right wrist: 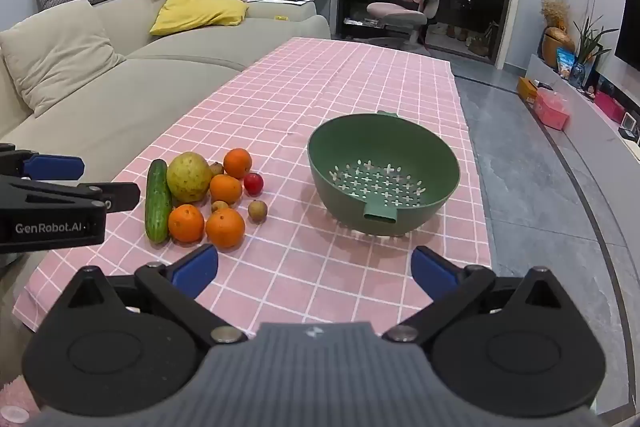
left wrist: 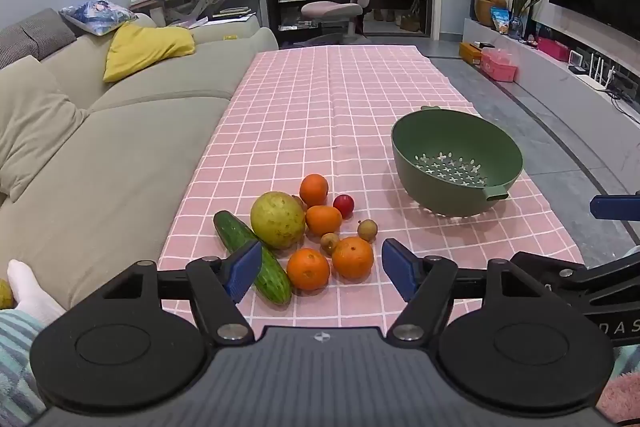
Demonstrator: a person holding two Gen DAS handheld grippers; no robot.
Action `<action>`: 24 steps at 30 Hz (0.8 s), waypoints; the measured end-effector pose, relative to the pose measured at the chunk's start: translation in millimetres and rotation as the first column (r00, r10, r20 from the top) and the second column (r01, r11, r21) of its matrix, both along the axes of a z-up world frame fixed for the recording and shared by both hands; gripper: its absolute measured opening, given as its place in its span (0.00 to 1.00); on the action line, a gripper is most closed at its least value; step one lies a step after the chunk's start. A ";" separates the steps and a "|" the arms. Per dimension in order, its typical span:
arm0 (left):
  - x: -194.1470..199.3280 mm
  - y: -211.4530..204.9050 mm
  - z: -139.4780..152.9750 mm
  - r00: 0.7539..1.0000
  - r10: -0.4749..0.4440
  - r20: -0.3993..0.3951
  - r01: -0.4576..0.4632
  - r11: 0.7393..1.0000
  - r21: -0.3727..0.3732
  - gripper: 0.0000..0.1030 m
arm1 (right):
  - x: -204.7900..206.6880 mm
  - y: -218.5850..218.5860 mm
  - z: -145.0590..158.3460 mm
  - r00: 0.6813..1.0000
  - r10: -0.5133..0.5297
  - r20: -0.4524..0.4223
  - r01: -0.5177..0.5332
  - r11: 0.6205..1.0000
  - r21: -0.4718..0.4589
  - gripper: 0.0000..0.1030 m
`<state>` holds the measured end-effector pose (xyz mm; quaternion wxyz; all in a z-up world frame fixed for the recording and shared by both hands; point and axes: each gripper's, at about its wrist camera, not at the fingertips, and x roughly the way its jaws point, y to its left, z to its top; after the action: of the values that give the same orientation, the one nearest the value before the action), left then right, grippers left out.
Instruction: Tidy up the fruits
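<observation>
A pile of fruit lies on the pink checked tablecloth [left wrist: 320,115]: several oranges [left wrist: 352,257], a large yellow-green pear [left wrist: 277,219], a cucumber [left wrist: 252,257], a small red fruit [left wrist: 343,205] and small brown fruits [left wrist: 367,229]. An empty green colander bowl [left wrist: 456,163] stands to the right; it also shows in the right wrist view [right wrist: 384,171]. My left gripper [left wrist: 320,271] is open and empty, just in front of the pile. My right gripper [right wrist: 314,269] is open and empty, in front of the bowl, with the pile [right wrist: 200,195] to its left.
A beige sofa [left wrist: 120,147] runs along the table's left side. The table's right edge borders grey floor [right wrist: 540,187] and a low TV shelf [left wrist: 560,67]. The left gripper's body [right wrist: 52,203] shows at the left of the right wrist view.
</observation>
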<state>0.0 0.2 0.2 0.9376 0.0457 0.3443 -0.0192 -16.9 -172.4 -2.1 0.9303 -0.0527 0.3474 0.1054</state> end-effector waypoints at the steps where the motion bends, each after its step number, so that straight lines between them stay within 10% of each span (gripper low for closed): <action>1: -0.1 0.1 0.3 1.000 0.002 0.000 -0.002 1.000 -0.006 0.78 | -0.1 0.2 0.0 1.000 0.000 -0.001 0.000 1.000 0.001 0.96; 24: -1.0 0.6 -0.6 1.000 0.002 -0.003 -0.002 1.000 -0.015 0.78 | -0.4 -2.0 -0.5 1.000 -0.017 -0.017 0.017 1.000 0.000 0.96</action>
<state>-1.0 0.8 -0.4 0.9373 0.0383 0.3458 -0.0207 -17.4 -174.4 -2.6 0.9280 -0.0489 0.3560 0.0980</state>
